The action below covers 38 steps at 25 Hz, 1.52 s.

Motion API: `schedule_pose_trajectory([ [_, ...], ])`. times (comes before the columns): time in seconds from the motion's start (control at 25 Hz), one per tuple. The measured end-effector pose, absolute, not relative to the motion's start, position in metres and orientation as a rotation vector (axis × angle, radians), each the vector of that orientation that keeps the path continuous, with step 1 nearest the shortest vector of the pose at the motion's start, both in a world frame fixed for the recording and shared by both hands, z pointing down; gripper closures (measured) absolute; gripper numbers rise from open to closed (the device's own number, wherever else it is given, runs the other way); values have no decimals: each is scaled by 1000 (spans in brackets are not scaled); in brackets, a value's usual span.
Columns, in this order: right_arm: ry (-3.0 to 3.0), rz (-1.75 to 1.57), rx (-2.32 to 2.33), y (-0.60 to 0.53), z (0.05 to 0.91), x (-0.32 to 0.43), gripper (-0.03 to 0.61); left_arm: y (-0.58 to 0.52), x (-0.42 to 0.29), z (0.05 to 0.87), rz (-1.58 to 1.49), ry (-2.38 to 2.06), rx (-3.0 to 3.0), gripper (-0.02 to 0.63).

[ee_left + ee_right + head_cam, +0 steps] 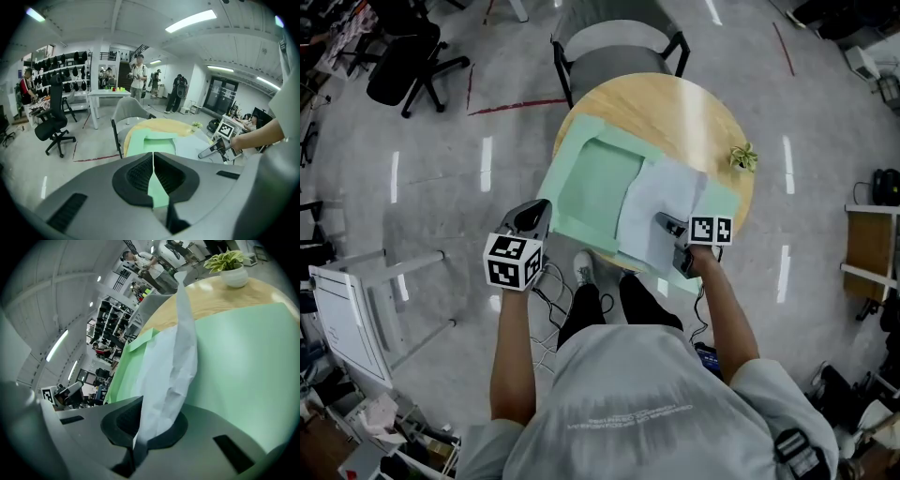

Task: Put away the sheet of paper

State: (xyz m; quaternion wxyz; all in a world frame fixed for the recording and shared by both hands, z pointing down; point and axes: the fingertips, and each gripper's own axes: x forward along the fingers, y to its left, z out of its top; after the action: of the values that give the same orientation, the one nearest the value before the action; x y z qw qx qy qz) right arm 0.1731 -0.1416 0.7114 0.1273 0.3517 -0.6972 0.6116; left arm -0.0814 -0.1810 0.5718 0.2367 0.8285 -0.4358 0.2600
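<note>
A white sheet of paper (661,202) lies partly over an open green folder (595,178) on the round wooden table (675,103). My right gripper (661,220) is shut on the sheet's near edge. In the right gripper view the paper (173,366) rises crumpled from between the pads (140,427), above the green folder (234,357). My left gripper (539,211) is at the folder's near left corner. In the left gripper view its jaws (153,161) are closed on a strip of the green folder (150,143).
A small potted plant (742,157) stands at the table's right rim. A grey chair (619,52) is tucked in at the far side. An office chair (412,56) and a white table (356,300) stand on the floor to the left. People stand far back (138,70).
</note>
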Motion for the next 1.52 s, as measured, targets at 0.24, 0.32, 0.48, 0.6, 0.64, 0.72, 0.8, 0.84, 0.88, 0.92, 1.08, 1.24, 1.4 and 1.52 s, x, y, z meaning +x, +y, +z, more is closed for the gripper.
schedule_pose_trajectory([
  [0.24, -2035, 1820, 1009, -148, 710, 159, 549, -183, -94, 573, 712, -1216, 2249, 589],
  [0.32, -2033, 1855, 1008, -151, 710, 153, 549, -185, -97, 573, 708, -1220, 2245, 589],
  [0.48, -2030, 1902, 1000, -154, 711, 138, 549, -185, -101, 576, 707, -1209, 2244, 589],
  [0.6, -2028, 1916, 1008, -157, 711, 128, 549, -186, -103, 576, 708, -1201, 2246, 589],
  [0.64, -2027, 1921, 1007, -158, 712, 125, 549, -187, -104, 576, 707, -1201, 2245, 589],
  [0.72, -2025, 1934, 1002, -161, 712, 118, 549, -188, -106, 575, 702, -1202, 2244, 589],
  [0.8, -2027, 1946, 999, -165, 712, 112, 549, -189, -111, 576, 699, -1207, 2239, 589],
  [0.84, -2028, 1952, 999, -168, 713, 108, 549, -190, -114, 576, 697, -1210, 2235, 589],
  [0.88, -2028, 1955, 998, -170, 713, 105, 549, -191, -118, 577, 695, -1214, 2230, 589],
  [0.92, -2028, 1958, 996, -172, 713, 101, 549, -192, -123, 577, 693, -1216, 2226, 589],
  [1.08, -2024, 1973, 987, -180, 714, 84, 549, -195, -138, 580, 693, -1222, 2210, 589],
  [1.24, -2020, 2002, 980, -186, 717, 69, 549, -199, -150, 584, 692, -1220, 2202, 589],
  [1.4, -2022, 2046, 963, -190, 721, 56, 549, -202, -159, 589, 695, -1211, 2198, 589],
  [1.52, -2032, 2091, 962, -196, 722, 49, 549, -204, -166, 593, 698, -1205, 2196, 589],
])
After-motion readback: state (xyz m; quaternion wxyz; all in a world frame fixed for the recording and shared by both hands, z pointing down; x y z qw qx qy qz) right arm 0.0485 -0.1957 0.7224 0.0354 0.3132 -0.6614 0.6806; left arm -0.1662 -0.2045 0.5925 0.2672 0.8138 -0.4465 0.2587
